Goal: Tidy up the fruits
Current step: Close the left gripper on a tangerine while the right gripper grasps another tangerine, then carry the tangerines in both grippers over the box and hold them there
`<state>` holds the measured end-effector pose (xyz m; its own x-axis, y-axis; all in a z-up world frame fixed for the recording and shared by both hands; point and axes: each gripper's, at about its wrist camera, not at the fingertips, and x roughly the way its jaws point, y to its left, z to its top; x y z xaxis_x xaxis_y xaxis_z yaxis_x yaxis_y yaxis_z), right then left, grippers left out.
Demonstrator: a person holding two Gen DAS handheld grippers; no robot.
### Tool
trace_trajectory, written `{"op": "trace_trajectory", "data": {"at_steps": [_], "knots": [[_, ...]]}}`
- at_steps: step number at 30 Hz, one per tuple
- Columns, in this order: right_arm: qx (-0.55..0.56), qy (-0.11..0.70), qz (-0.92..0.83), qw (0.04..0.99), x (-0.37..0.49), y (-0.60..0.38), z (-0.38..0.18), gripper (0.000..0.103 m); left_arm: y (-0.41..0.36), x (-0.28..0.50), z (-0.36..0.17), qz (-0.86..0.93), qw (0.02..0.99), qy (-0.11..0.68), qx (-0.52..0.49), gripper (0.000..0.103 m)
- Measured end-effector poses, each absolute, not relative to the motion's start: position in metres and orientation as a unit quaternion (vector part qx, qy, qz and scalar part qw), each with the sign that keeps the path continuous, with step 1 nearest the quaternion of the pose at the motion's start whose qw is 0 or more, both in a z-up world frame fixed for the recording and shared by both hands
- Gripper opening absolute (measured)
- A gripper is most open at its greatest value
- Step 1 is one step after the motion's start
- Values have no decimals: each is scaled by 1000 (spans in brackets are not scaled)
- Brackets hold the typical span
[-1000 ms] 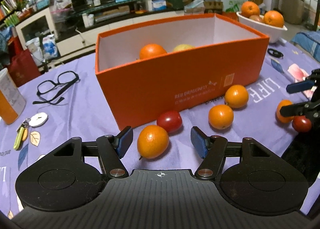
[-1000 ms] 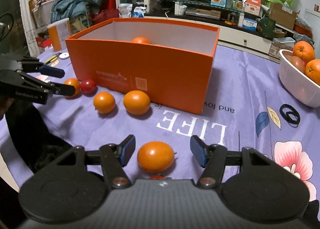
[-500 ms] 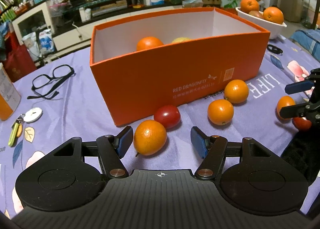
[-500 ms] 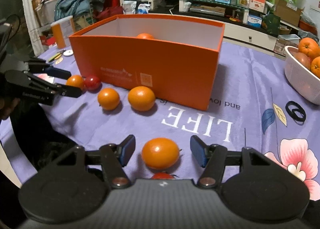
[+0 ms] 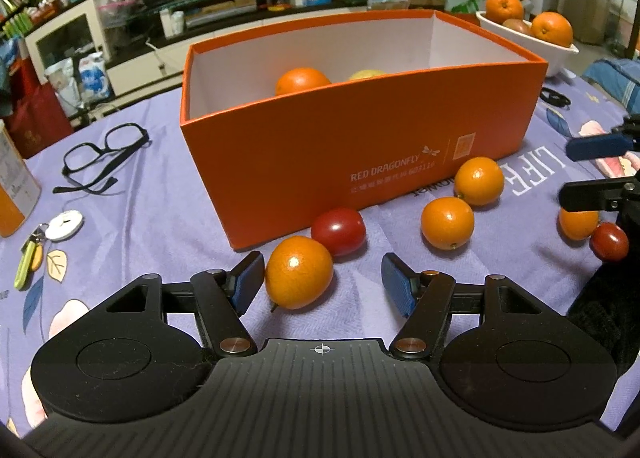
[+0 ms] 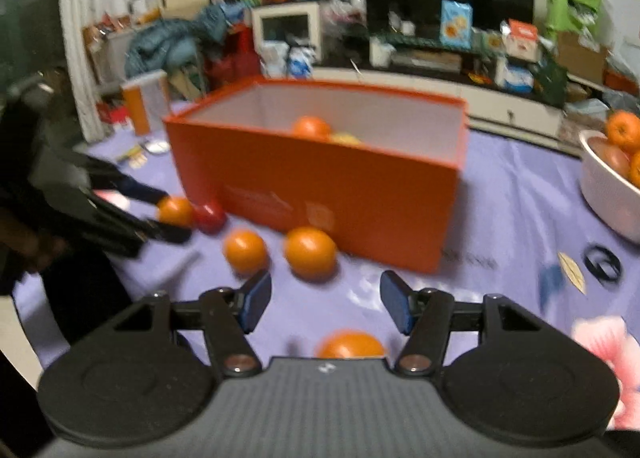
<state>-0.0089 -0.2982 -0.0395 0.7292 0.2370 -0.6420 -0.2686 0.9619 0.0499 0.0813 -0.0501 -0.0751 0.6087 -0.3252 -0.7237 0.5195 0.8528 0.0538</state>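
Note:
In the left wrist view my left gripper [image 5: 322, 278] is open on the purple cloth, with an orange [image 5: 298, 272] between its fingers, close to the left pad. A red tomato [image 5: 339, 231] lies just behind it, against the orange box [image 5: 360, 145], which holds an orange and a yellow fruit. Two more oranges [image 5: 447, 222] [image 5: 479, 180] lie to the right. The blurred right wrist view shows my right gripper [image 6: 326, 294] open, and an orange [image 6: 350, 344] low between its fingers, near the body. My right gripper [image 5: 566, 171] also shows at the left view's right edge.
A white bowl [image 5: 520, 37] of oranges stands behind the box on the right. Glasses [image 5: 104, 155], keys [image 5: 30, 258] and an orange carton [image 5: 12, 193] lie at the left. A black hair tie [image 6: 602, 262] lies right of the box. A small tomato [image 5: 608, 242] sits beside the right gripper.
The right wrist view has tilted up and blurred, so its orange has slid down toward the gripper body. In the left view the orange has shifted toward the left finger.

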Motion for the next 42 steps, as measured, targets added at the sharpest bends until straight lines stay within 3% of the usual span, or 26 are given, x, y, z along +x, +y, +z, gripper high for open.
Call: {"op": "trace_trajectory", "data": {"at_steps": [11, 14, 17, 18, 25, 32, 42], "knots": [[-115, 342, 213, 908, 31, -225, -51, 53, -46, 89, -81, -240, 882, 383, 132, 37], [-129, 356, 216, 900, 41, -217, -60, 46, -45, 91, -83, -243, 881, 384, 133, 35], [-141, 373, 207, 893, 48, -213, -68, 46, -45, 94, -85, -248, 878, 388, 132, 33], [-140, 382, 200, 891, 51, -213, -71, 40, -45, 95, -86, -249, 877, 389, 131, 31], [-126, 397, 201, 887, 53, -214, -72, 37, -39, 102, -85, -240, 880, 394, 114, 9], [-95, 334, 198, 917, 36, -227, -23, 37, -28, 83, -57, -241, 895, 361, 105, 9], [-5, 246, 99, 964, 37, -295, 60, 37, -19, 83, 35, -194, 948, 253, 10, 9]]}}
